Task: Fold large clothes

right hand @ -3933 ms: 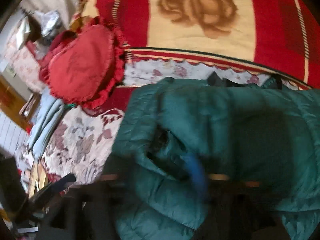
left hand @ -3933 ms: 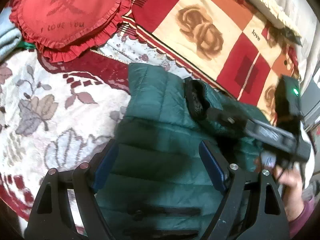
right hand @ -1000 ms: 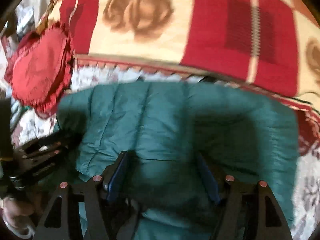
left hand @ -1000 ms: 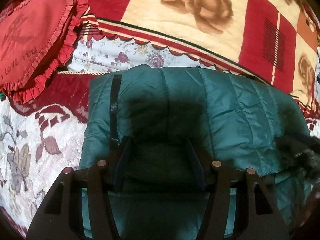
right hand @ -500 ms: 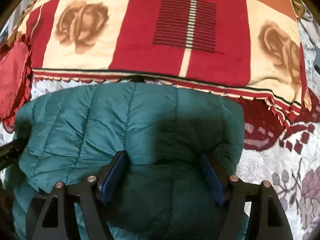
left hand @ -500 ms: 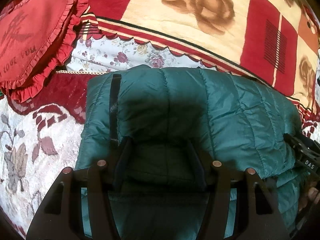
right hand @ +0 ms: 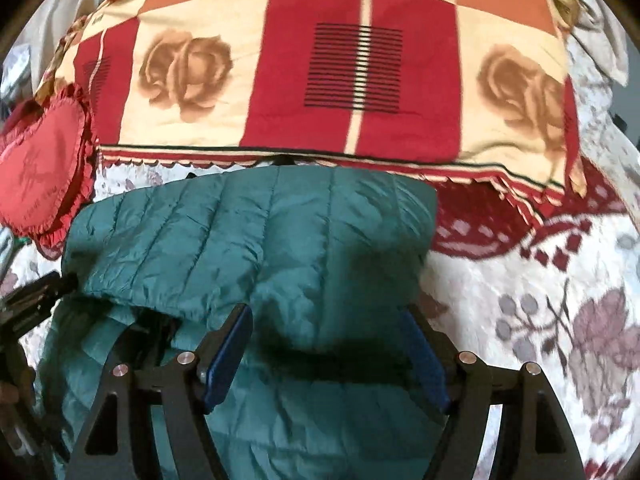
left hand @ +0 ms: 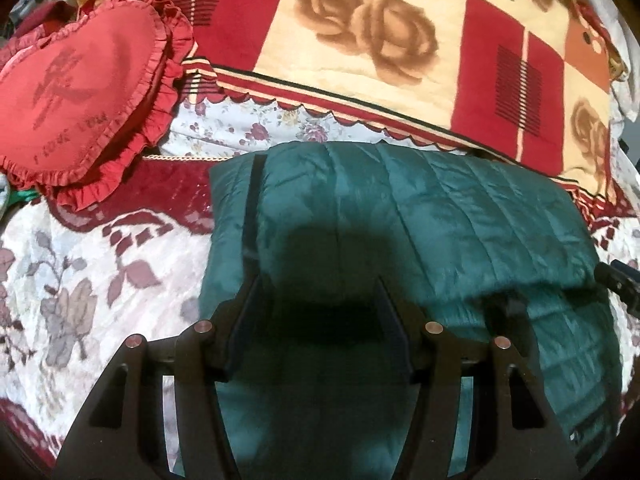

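Both grippers have drawn back toward the near side since a second ago, so more of the green quilted jacket (left hand: 400,220) shows in each view, along with the floral bedspread (left hand: 80,280) beside it. Folded over on itself, the jacket lies on the bed, its far edge just short of the red-and-cream rose blanket (left hand: 360,40) and its upper layer doubled over the lower, seemingly so the bulk stays compact. To the far left sits a red heart-shaped cushion (left hand: 80,92), clear of the work. With its jaws apart, the left gripper (left hand: 316,320) hovers over the jacket's left half, nothing pinched between them. Over the right half, the right gripper (right hand: 328,344) has jaws that have just been opening; they stand apart with only the puffy fabric beneath, not clamped. Letting go on both sides probably lets the fold settle before the next one.
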The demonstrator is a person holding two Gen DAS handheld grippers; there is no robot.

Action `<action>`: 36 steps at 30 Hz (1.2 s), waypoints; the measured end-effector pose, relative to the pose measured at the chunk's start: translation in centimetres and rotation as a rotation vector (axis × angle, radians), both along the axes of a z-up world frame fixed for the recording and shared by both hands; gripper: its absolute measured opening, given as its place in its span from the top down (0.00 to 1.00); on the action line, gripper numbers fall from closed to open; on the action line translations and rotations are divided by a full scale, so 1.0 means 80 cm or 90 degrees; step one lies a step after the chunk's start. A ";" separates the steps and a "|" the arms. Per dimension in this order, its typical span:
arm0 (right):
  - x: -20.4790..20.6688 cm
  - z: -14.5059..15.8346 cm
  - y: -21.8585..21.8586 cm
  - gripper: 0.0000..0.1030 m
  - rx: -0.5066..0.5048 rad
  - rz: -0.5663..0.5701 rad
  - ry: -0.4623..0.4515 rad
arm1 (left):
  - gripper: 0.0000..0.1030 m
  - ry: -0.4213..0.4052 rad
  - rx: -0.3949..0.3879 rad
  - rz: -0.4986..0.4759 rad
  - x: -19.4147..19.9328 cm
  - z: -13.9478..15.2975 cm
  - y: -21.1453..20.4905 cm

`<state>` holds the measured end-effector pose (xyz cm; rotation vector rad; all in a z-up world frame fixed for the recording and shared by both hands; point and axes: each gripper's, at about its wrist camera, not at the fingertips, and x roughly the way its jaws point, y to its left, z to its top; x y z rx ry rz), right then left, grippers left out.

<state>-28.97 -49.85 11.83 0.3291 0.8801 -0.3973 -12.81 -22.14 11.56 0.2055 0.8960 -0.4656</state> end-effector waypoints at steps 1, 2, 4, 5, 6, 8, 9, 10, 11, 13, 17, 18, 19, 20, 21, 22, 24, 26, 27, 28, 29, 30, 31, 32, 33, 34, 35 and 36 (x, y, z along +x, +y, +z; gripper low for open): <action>-0.004 0.000 -0.001 0.29 0.010 -0.005 -0.001 | 0.44 -0.001 -0.001 0.000 -0.004 0.002 0.004; -0.008 0.000 -0.003 0.29 0.020 -0.010 -0.001 | 0.44 -0.003 -0.002 -0.001 -0.009 0.004 0.009; -0.015 0.002 -0.003 0.29 0.027 -0.011 0.001 | 0.44 -0.006 -0.003 0.000 -0.018 0.008 0.016; -0.018 0.003 -0.002 0.29 0.024 -0.012 0.004 | 0.44 -0.005 -0.003 -0.001 -0.022 0.009 0.020; -0.020 0.003 -0.002 0.28 0.022 -0.013 0.007 | 0.44 -0.003 -0.002 -0.002 -0.027 0.010 0.024; -0.026 0.002 0.000 0.25 0.024 -0.015 0.020 | 0.44 0.000 -0.003 -0.001 -0.034 0.012 0.031; -0.030 0.002 0.001 0.25 0.028 -0.014 0.021 | 0.44 0.001 -0.005 0.001 -0.037 0.012 0.034; -0.034 0.001 0.002 0.24 0.030 -0.012 0.023 | 0.44 0.002 -0.009 0.002 -0.041 0.013 0.039; -0.038 0.000 0.004 0.24 0.031 -0.011 0.025 | 0.44 0.003 -0.012 0.004 -0.045 0.012 0.045; -0.048 -0.002 0.007 0.24 0.031 -0.010 0.033 | 0.44 0.005 -0.011 0.009 -0.051 0.010 0.053; -0.071 -0.003 0.011 0.24 0.042 -0.015 0.032 | 0.44 0.009 -0.009 0.014 -0.064 0.008 0.070; -0.081 -0.002 0.014 0.24 0.049 -0.015 0.029 | 0.44 0.007 -0.008 0.016 -0.068 0.008 0.075; -0.087 -0.001 0.016 0.24 0.052 -0.014 0.025 | 0.44 0.005 -0.008 0.016 -0.071 0.008 0.078; -0.095 0.001 0.019 0.24 0.053 -0.013 0.023 | 0.44 0.003 -0.008 0.016 -0.075 0.009 0.083; -0.102 0.003 0.022 0.24 0.052 -0.011 0.023 | 0.44 0.002 -0.008 0.015 -0.080 0.009 0.087; -0.108 0.005 0.025 0.24 0.052 -0.009 0.022 | 0.44 0.001 -0.007 0.013 -0.083 0.009 0.090; -0.122 0.007 0.032 0.24 0.054 -0.005 0.016 | 0.44 0.000 -0.005 0.012 -0.091 0.008 0.097; -0.138 0.009 0.042 0.24 0.055 -0.001 0.012 | 0.44 0.001 -0.001 0.012 -0.101 0.007 0.103; -0.142 0.009 0.044 0.23 0.056 0.001 0.011 | 0.44 0.001 0.001 0.011 -0.104 0.007 0.105; -0.150 0.009 0.050 0.23 0.060 0.004 0.010 | 0.44 0.000 0.001 0.010 -0.110 0.007 0.108; -0.156 0.008 0.054 0.22 0.064 0.006 0.009 | 0.44 0.000 0.000 0.010 -0.115 0.008 0.111; -0.160 0.006 0.057 0.22 0.068 0.007 0.009 | 0.44 -0.002 -0.001 0.010 -0.122 0.008 0.114; -0.165 0.004 0.061 0.22 0.072 0.010 0.009 | 0.44 -0.002 -0.002 0.011 -0.126 0.009 0.116; -0.169 0.002 0.065 0.22 0.075 0.012 0.009 | 0.44 -0.002 -0.005 0.012 -0.132 0.009 0.120; -0.175 0.001 0.070 0.22 0.080 0.014 0.008 | 0.44 -0.001 -0.007 0.013 -0.138 0.008 0.123; -0.179 -0.001 0.073 0.22 0.082 0.015 0.007 | 0.44 0.001 -0.009 0.013 -0.141 0.008 0.125; -0.182 -0.001 0.076 0.22 0.084 0.017 0.007 | 0.44 0.004 -0.011 0.013 -0.146 0.007 0.128; -0.186 -0.002 0.079 0.22 0.086 0.017 0.007 | 0.44 0.007 -0.013 0.013 -0.151 0.006 0.131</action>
